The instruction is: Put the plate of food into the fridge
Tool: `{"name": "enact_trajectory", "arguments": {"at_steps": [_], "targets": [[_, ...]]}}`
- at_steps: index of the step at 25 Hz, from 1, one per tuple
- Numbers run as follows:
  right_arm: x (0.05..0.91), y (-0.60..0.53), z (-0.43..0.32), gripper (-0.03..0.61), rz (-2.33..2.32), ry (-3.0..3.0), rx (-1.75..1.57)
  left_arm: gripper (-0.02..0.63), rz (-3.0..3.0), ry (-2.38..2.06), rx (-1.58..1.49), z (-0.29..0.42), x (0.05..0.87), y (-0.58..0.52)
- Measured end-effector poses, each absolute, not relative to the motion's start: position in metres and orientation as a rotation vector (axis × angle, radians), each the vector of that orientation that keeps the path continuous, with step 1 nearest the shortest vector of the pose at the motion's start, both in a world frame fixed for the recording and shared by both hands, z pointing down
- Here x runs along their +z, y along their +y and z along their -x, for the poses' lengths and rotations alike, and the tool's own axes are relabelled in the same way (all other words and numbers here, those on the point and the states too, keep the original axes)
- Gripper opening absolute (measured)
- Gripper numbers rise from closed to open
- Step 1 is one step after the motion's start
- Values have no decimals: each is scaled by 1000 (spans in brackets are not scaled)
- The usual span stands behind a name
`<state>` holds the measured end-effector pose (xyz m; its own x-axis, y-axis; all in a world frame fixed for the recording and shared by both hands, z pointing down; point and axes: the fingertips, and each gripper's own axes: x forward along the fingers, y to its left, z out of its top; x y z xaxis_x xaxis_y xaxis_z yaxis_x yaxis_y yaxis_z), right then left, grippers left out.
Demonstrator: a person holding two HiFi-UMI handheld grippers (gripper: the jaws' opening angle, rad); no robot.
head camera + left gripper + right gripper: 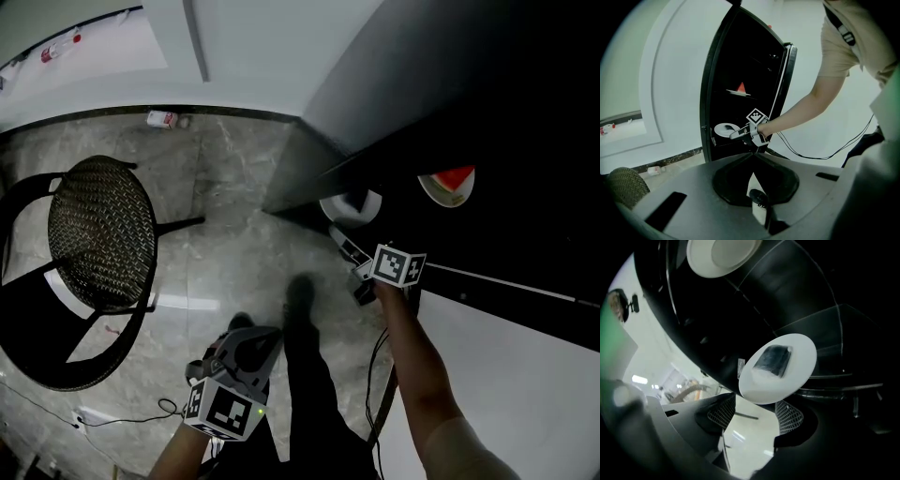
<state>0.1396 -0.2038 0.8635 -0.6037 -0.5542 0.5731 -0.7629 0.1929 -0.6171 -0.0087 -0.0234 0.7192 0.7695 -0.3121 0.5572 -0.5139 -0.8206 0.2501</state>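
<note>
White round plate of dark food (780, 366) is resting on the fridge's glass shelf (836, 379), so right gripper (757, 409) is gaping open, left gripper (752, 157) hanging shut.

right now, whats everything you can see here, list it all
fridge: one, black, door open
plate of food: one, white with a dark piece of food, lower level of the fridge, rim at the tips of the right tongs
second plate: one, white with red food, fridge shelf above
chair: one, black, woven seat, on the floor at left
bottle: one, pale with red label, lying on the floor by the wall
cable: one, black, trailing from the right tongs
left tongs: shut, empty, held low
right tongs: open, at the plate of food
right forearm: bare, reaching into the fridge
</note>
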Motion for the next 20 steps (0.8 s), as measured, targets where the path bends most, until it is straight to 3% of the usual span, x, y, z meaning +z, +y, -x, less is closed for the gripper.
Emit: {"name": "enact_trajectory", "arguments": {"at_steps": [9,20], "targets": [[879,-202,-147,229,-1280,-2061,1049,11,-2570,-622,722,10,720,-19],[886,-212,-157,227,-1457,-1842,1219,11,-2558,-613,732,15,724,-12]]}}
